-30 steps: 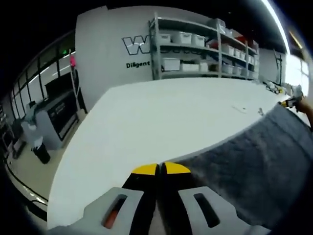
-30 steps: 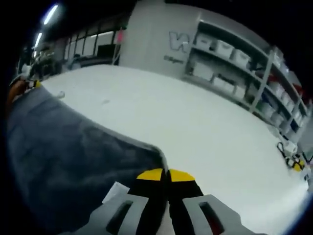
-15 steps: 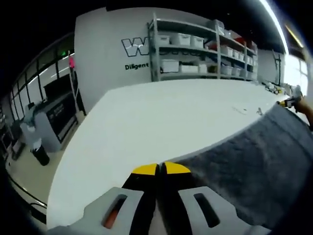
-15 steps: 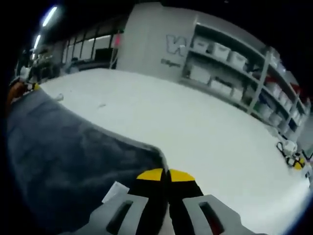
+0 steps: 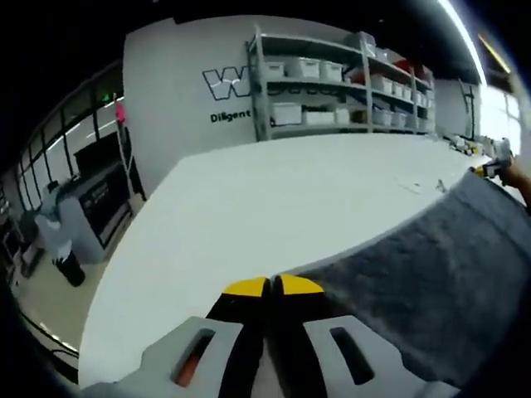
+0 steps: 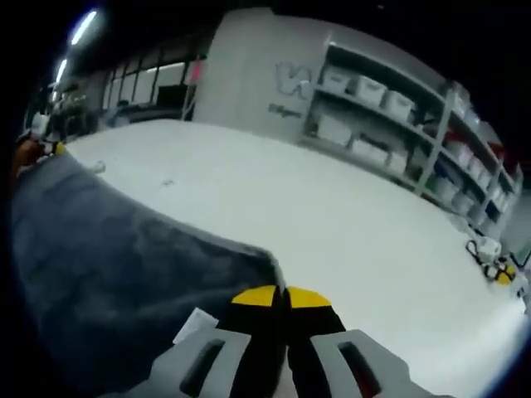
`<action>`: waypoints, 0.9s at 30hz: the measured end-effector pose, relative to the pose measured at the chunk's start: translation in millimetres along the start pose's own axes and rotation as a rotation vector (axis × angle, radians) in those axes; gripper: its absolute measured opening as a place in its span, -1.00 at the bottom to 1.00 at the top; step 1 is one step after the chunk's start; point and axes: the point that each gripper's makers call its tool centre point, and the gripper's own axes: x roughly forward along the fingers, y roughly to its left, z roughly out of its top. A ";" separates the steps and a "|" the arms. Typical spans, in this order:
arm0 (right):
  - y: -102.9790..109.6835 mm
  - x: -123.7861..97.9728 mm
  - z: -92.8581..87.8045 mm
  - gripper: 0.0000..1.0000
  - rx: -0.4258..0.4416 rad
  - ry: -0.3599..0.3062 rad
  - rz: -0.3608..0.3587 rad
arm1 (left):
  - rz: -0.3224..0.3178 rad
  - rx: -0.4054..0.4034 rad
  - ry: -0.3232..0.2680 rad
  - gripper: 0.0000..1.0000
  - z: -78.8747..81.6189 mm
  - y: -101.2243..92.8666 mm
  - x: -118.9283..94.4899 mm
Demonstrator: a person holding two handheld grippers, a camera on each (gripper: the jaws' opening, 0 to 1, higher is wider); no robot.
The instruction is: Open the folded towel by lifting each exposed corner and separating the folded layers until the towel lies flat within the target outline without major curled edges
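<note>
As both views tilt only slightly across 1 second, I keep left gripper (image 5: 272,286) and right gripper (image 6: 282,296) clamped on towel (image 5: 431,282) corners, its span toward 3 o'clock and 9 o'clock respectively, stretched above table (image 5: 249,191), suggesting spreading continues.

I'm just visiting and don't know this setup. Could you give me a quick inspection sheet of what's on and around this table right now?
Surface: large white table, mostly bare.
Job's things: grey towel stretched between both grippers, its far edge lifted off the table; a small white tag shows near one corner.
Clutter: small items at the table's far edge; too small to identify.
Grippers: left gripper shut on a towel corner; right gripper shut on another.
Cables: nothing seen.
Surroundings: metal shelving with white bins, grey wall with lettering.
</note>
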 end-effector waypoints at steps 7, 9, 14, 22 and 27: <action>-0.9 -4.1 -0.3 -0.90 0.029 -0.007 -0.009 | 0.015 -0.076 -0.021 -0.53 -1.6 14.0 -0.6; -9.4 -6.8 2.6 -0.52 -0.006 -0.023 -0.062 | 0.081 -0.023 -0.029 -0.10 0.9 26.0 -0.9; -36.0 -21.5 20.7 0.94 -0.038 -0.088 -0.211 | 0.114 0.006 -0.035 1.00 9.6 25.7 -4.4; -51.1 -41.4 31.7 1.00 -0.045 -0.118 -0.330 | 0.236 0.050 -0.130 1.00 32.7 45.9 -21.9; -74.8 -35.0 41.6 1.00 0.000 -0.145 -0.348 | 0.310 0.016 -0.161 1.00 39.7 61.3 -33.5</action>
